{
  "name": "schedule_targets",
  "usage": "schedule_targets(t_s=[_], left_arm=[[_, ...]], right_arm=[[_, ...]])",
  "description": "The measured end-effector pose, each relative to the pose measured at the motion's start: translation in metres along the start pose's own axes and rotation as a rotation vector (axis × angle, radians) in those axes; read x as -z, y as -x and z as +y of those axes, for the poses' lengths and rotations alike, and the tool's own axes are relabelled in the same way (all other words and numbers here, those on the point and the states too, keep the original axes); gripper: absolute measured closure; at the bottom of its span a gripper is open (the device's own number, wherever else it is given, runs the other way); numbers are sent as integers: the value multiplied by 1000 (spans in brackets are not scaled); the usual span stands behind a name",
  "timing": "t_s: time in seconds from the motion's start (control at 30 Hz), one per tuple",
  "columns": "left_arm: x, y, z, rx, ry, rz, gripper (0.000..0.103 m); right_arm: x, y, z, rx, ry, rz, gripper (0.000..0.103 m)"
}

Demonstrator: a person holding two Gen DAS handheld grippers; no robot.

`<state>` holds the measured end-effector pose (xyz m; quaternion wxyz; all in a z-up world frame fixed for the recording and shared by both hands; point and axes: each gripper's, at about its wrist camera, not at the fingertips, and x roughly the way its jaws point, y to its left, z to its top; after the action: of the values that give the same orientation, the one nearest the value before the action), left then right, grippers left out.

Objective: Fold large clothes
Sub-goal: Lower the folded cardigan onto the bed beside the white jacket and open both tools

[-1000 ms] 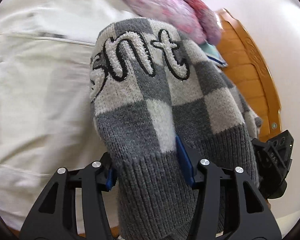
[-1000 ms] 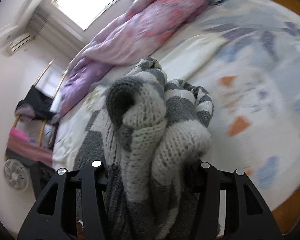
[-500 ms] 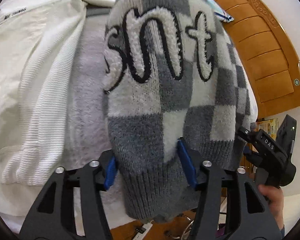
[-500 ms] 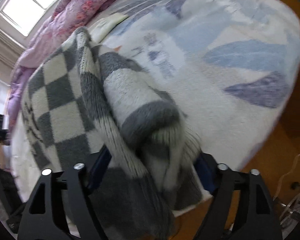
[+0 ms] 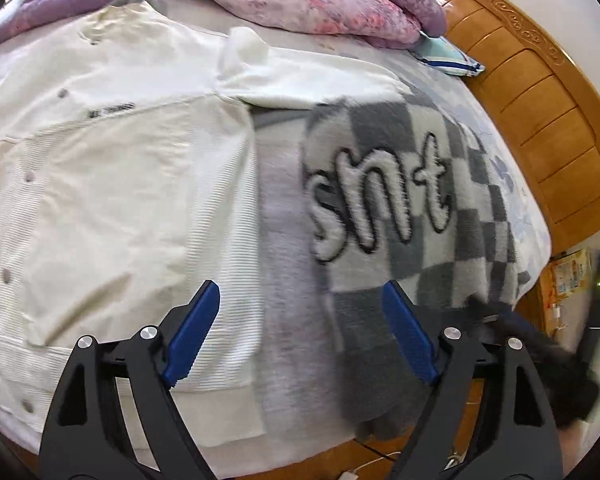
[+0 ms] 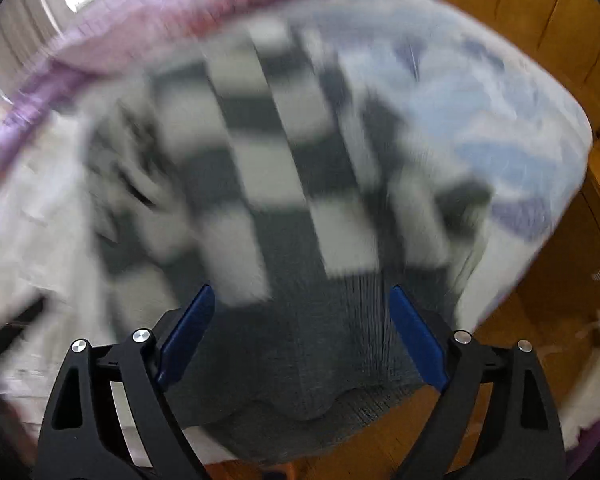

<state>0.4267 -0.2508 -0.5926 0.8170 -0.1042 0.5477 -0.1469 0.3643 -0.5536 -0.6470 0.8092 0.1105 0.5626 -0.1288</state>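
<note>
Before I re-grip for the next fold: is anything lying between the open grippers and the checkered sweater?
Nothing visible. The left gripper and right gripper are both open just above the checkered sweater, which lies uncovered beside the white cardigan.

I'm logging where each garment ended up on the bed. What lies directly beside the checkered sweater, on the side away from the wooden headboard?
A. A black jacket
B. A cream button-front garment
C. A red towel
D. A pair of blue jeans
B. In the left wrist view the checkered sweater lies flat on the bed, and the cream button-front garment spreads out on its far side from the wooden headboard.
</note>
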Motion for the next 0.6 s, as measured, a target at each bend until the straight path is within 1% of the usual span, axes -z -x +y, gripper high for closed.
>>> schedule_targets(t_s=[0.03,0.07,0.1,0.2,0.27,0.33,0.47,0.53,0.57,0.6], left_arm=[[5,6,7,-9,-1,-3,19],[4,14,15,-18,-1,-8,19],[1,19,20,-25,-1,-11,19],[-7,43,38,-71,4,-33,19],[-8,64,52,-100,21,-46,18],[-9,87,64,-121,26,-67,17],[-12,153,88,-168,16,-123,14],[-14,194,98,-177,3,-160,13],[-15,209,102,-185,0,-169,13],[-17,230,107,-201,-4,-175,13]], right_arm=[[4,-18,-2,23,-2,61,18],[7,-21,-3,35,-4,67,18],[8,-19,-2,46,-8,67,18],[11,8,9,19,-4,17,18],[13,33,24,-32,0,-18,18],[19,68,48,-96,15,-55,18],[33,134,103,-230,58,-107,18],[37,164,130,-275,76,-131,18],[41,186,146,-313,92,-145,18],[44,203,160,-332,100,-152,18]])
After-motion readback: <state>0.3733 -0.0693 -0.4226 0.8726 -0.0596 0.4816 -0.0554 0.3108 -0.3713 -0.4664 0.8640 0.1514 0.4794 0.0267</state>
